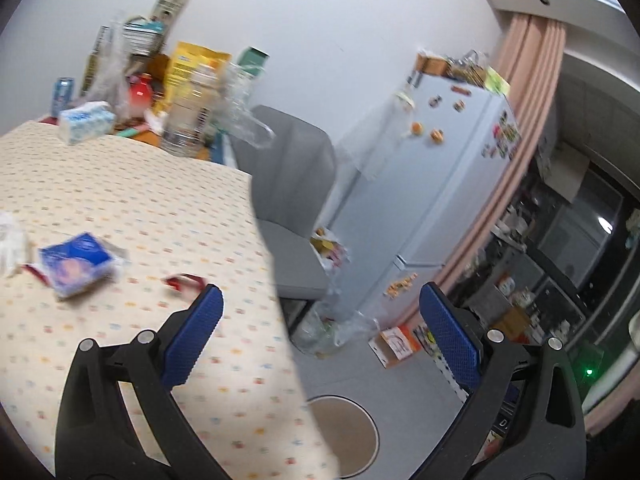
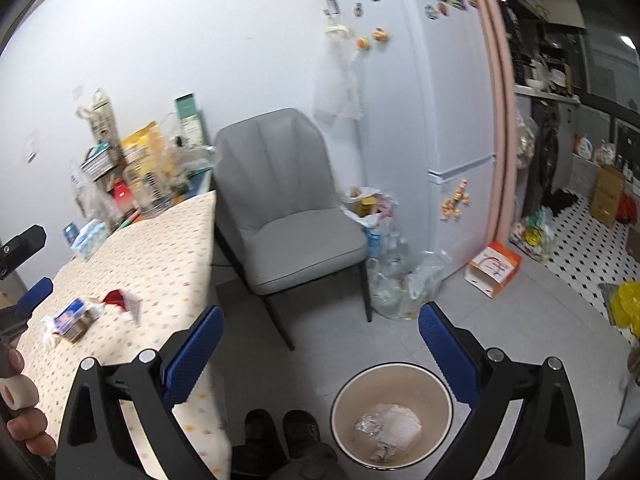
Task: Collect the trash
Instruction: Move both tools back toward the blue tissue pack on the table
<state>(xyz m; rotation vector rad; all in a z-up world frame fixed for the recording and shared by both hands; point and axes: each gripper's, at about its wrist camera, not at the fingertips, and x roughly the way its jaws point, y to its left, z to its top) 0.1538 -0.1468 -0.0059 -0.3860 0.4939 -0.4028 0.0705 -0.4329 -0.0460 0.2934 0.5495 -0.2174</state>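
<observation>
With both my left gripper (image 1: 320, 320) and right gripper (image 2: 320, 340) spread empty, I should reach the left one down-left and pinch the crumpled red wrapper (image 1: 185, 282) just past its left fingertip, then carry it right-and-down over the round beige bin (image 2: 392, 416).

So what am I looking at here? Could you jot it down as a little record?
Left gripper: open, empty
Right gripper: open, empty
Bin: on floor by table, crumpled wrappers inside
Table: dotted cloth
Trash on table: blue packet, red wrapper
Nearby: grey chair, fridge
</observation>
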